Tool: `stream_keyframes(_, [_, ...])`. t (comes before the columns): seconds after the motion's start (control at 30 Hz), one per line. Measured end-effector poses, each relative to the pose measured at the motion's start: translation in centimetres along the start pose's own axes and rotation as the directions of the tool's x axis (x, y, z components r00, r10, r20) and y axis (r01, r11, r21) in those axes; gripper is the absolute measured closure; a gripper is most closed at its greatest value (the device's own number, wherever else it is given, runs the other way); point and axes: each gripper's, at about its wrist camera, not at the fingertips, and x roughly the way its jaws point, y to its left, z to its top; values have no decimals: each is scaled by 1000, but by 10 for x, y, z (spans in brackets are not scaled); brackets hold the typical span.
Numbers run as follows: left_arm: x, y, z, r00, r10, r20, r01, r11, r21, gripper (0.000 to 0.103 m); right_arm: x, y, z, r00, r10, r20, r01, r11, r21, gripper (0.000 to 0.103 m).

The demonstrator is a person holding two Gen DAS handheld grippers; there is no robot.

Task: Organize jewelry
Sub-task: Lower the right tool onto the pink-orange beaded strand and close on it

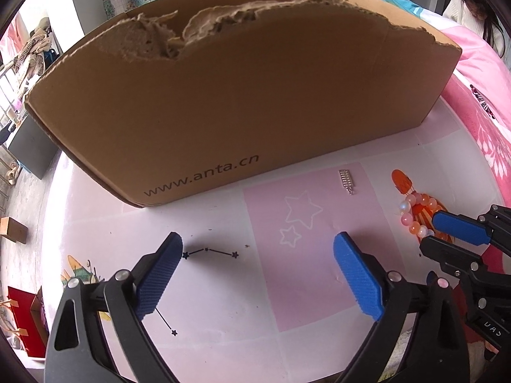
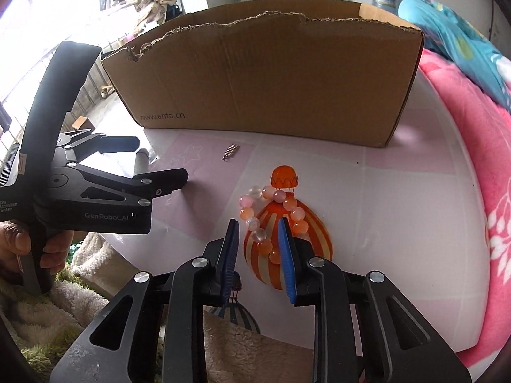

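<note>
While the bead bracelet (image 2: 271, 220) is lying on the table (image 2: 399, 207) over a printed orange balloon, the right tool (image 2: 258, 249) is straddling its near side, half open and gripping nothing yet; the left tool (image 1: 258, 274) is hovering wide open and empty; a small silver hair comb (image 1: 347, 181) is sitting near the torn cardboard box (image 1: 239, 95); judging by this, nothing is visibly stowed, though the box's inside is hidden.

Bright daylight from left, window blown out w/ glare; soft shadows; heavy fisheye warp, dark vignette corners.
</note>
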Motion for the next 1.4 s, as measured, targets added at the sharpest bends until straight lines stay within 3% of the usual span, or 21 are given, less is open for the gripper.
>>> stream_keyframes(0.3, [3, 2, 4, 1000, -7, -4, 7, 1000, -24, 6, 8, 15, 3, 999, -33, -6, 33, 999, -33, 82])
stream_keyframes(0.6, [0, 11, -3, 1000, -7, 3, 7, 1000, -26, 6, 14, 15, 6, 999, -52, -10, 52, 998, -22, 95])
stream_keyframes(0.87, [-1, 11, -4, 1000, -6, 6, 7, 1000, -25, 6, 16, 0, 9, 995, -96, -9, 97, 994, 48, 95])
stream_keyframes(1.03, [-1, 10, -5, 1000, -6, 9, 6, 1000, -26, 6, 16, -11, 10, 997, -79, -21, 80, 991, 110, 95])
stream_keyframes(1.4, [-1, 8, -6, 1000, -5, 13, 5, 1000, -26, 6, 12, -6, 10, 997, -77, -18, 78, 992, 104, 85])
